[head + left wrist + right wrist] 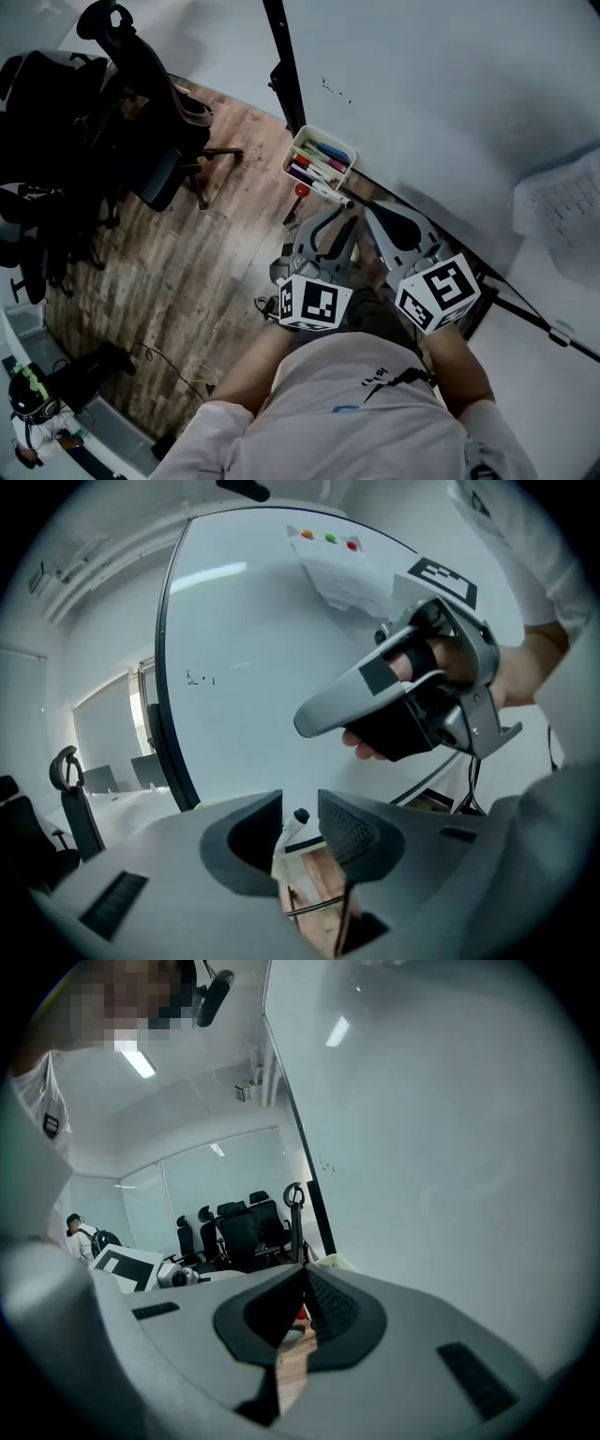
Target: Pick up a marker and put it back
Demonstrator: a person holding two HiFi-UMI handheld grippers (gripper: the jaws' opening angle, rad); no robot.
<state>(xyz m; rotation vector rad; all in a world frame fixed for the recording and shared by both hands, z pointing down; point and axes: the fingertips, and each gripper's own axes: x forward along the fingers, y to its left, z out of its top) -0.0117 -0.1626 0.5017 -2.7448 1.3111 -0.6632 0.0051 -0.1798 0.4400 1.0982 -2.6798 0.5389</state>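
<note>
Markers (319, 159) lie in the tray (330, 140) just past both claws. The left claw (298, 803) is spread and the right claw (302, 1271) is pressed together. Slide the left one around one marker, then squeeze softly.

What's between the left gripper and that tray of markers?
A white, black-capped marker, showing between the left gripper's open jaws in the left gripper view.

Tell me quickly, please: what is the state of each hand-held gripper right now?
Left hand-held gripper: open, gripping nothing.
Right hand-held gripper: closed, holding nothing.
</note>
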